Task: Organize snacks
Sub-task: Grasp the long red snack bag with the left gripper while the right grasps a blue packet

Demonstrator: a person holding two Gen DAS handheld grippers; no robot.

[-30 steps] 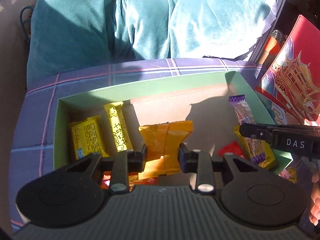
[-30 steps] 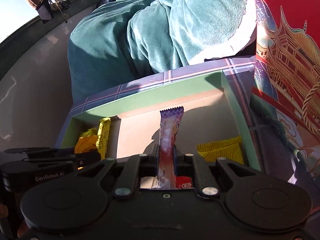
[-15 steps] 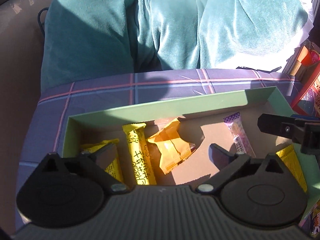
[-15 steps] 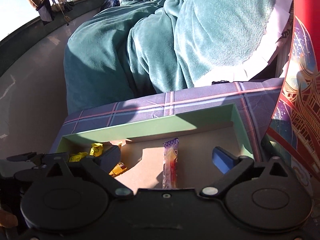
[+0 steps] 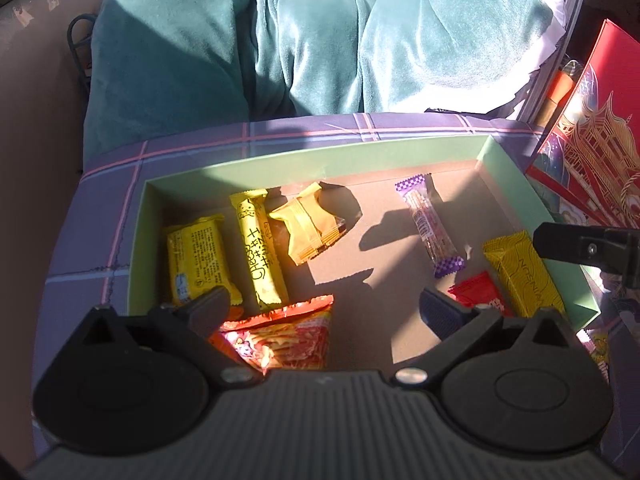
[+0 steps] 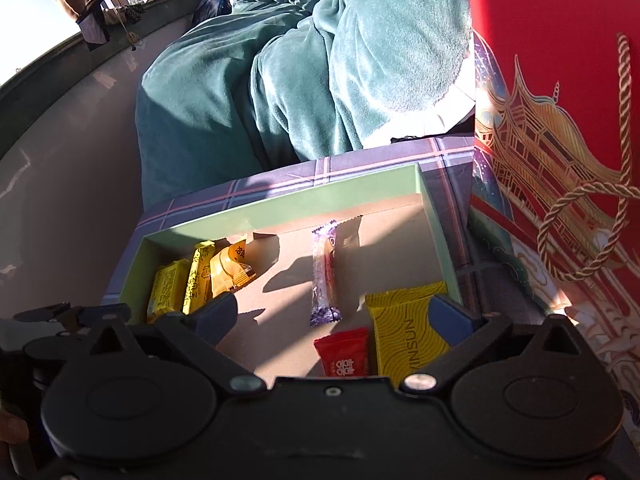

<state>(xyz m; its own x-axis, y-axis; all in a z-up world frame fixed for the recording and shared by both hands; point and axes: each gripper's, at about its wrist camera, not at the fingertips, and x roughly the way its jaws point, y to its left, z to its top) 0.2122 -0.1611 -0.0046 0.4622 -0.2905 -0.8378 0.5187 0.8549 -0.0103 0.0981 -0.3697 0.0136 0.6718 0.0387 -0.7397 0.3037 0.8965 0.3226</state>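
Looking down the left wrist view, the left gripper [image 5: 324,306] stands released, its jaws having just been opening with nothing pressed between them, above the near edge of a green-walled box [image 5: 360,156]. The orange wrapped snack [image 5: 308,228] lies free near the far wall, beside a tall yellow bar [image 5: 258,252] and a yellow packet [image 5: 198,260] at the left; a red-orange bag [image 5: 280,336] sits at the near edge. Bare brown floor lies open in the middle. In the right wrist view, the right gripper [image 6: 334,316] is likewise released after just opening, clear of the purple-ended stick [image 6: 325,276] lying on the box floor. A yellow pack [image 6: 408,332] and a small red packet [image 6: 346,354] fill the near right corner. The box rests on a plaid cloth [image 6: 272,188], with a red gift bag [image 6: 552,120] just right and a teal blanket [image 6: 300,80] beyond.
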